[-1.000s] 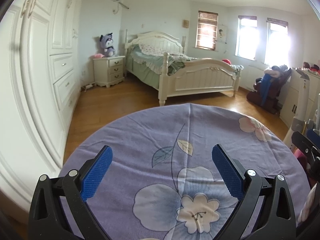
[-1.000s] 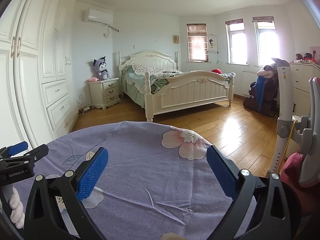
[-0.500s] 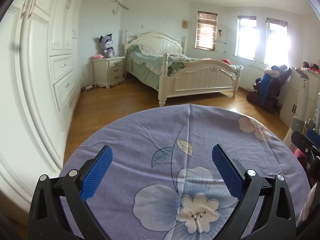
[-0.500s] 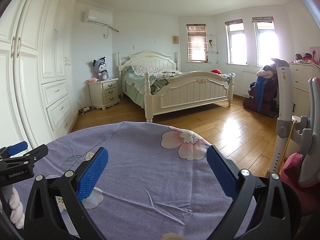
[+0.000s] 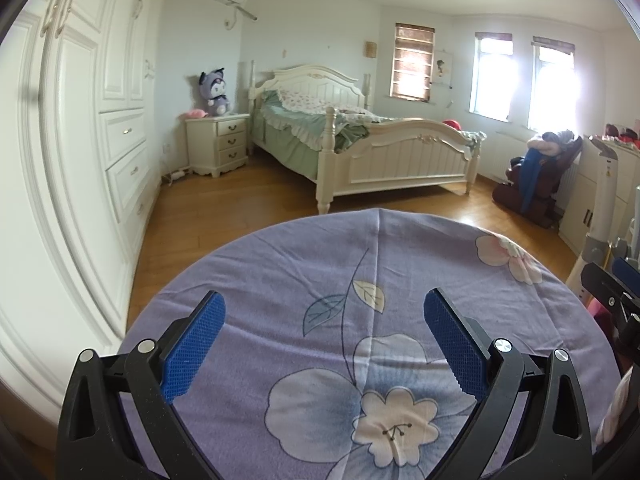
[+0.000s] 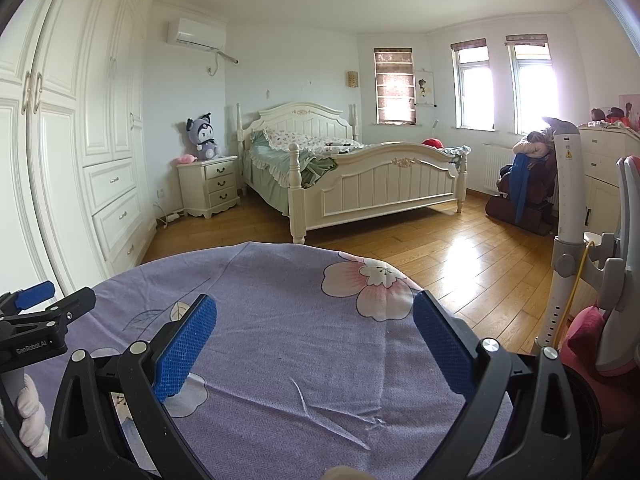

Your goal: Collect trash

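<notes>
My left gripper is open and empty, its blue pads wide apart above a round table covered with a purple floral cloth. My right gripper is also open and empty over the same cloth. The left gripper shows at the left edge of the right wrist view, and the right gripper at the right edge of the left wrist view. No trash is visible on the cloth in either view.
A white bed stands across the wooden floor. White wardrobes line the left wall, with a nightstand and a plush toy. A white stand and a massage chair are at the right.
</notes>
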The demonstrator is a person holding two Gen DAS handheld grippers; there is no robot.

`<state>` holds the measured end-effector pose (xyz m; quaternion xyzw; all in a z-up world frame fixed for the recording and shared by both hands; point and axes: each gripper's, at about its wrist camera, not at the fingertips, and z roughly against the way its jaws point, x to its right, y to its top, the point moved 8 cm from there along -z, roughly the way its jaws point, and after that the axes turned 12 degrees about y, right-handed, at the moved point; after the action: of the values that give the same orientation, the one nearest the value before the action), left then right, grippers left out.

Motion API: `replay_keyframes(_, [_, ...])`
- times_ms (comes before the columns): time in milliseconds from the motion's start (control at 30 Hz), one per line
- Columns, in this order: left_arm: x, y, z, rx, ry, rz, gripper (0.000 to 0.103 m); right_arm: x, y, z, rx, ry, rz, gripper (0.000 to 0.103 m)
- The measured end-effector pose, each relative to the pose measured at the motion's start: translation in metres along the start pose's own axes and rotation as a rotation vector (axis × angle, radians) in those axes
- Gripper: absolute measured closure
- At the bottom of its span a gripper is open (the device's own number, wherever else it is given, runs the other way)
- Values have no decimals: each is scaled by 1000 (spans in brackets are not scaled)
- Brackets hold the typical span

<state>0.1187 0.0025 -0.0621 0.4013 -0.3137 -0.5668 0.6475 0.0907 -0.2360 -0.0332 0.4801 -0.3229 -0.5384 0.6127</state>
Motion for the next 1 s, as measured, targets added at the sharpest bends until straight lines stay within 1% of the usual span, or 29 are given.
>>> replay_keyframes(1000, [2,1,0,2,-2,-5,5,2,-1,-1,-3,1,0,6])
